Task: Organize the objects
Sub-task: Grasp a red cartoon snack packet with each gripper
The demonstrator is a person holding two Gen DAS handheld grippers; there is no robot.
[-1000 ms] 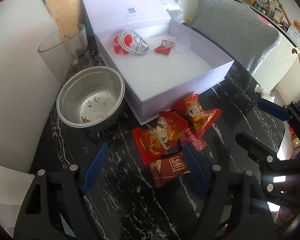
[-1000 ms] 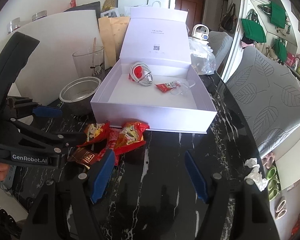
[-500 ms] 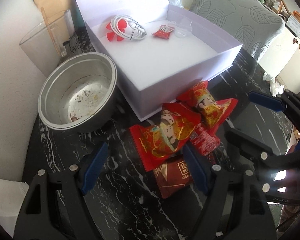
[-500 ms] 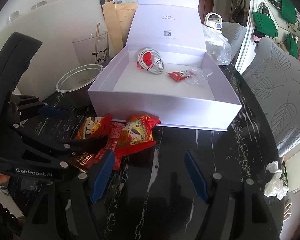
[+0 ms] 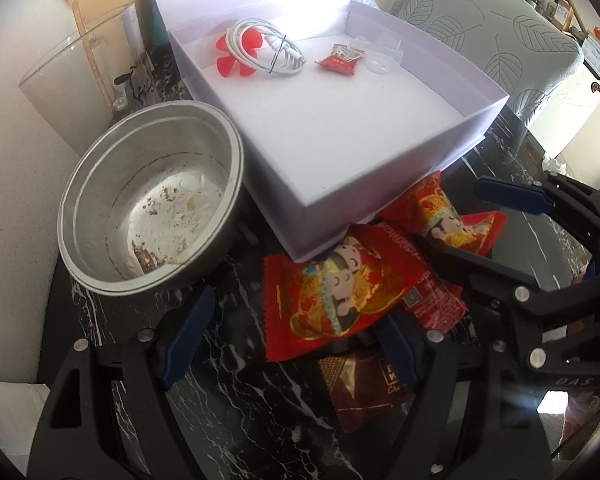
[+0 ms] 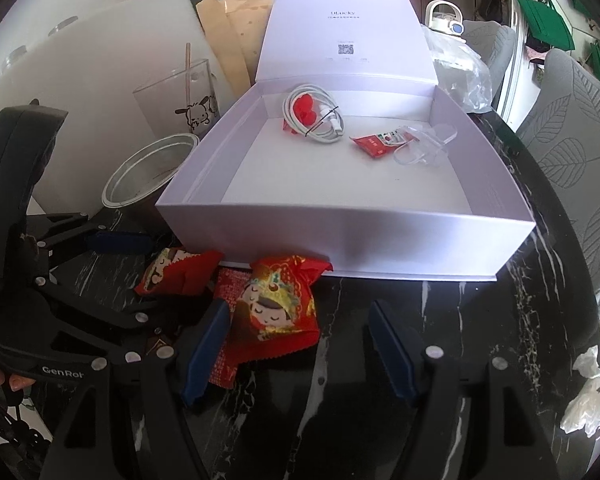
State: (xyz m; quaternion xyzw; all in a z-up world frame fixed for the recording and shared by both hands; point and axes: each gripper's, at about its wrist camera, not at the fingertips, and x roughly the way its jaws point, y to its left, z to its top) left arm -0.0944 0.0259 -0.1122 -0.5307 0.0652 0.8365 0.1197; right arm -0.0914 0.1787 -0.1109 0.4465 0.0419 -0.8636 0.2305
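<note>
- A lived-in home, at a dining table (image 6: 480,320) of black marble with white veins.
- Padded chairs with a leaf pattern (image 6: 572,120) stand along its right edge.
- Green tote bags (image 6: 544,24) hang on the wall at the far right, near a wooden door.
- A used metal pot (image 5: 148,200) and a cartoon-dog cup (image 6: 180,96) sit near the left edge.
- Snack packets (image 5: 336,288) and crumpled tissue (image 6: 588,392) lie about.

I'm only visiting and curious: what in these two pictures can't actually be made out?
- Brown chocolate packet, left wrist view: its name is covered by the left gripper.
- Small print on the white box lid, right wrist view: too small.
- Flat red packet, right wrist view: mostly under the cartoon snack packs.
</note>
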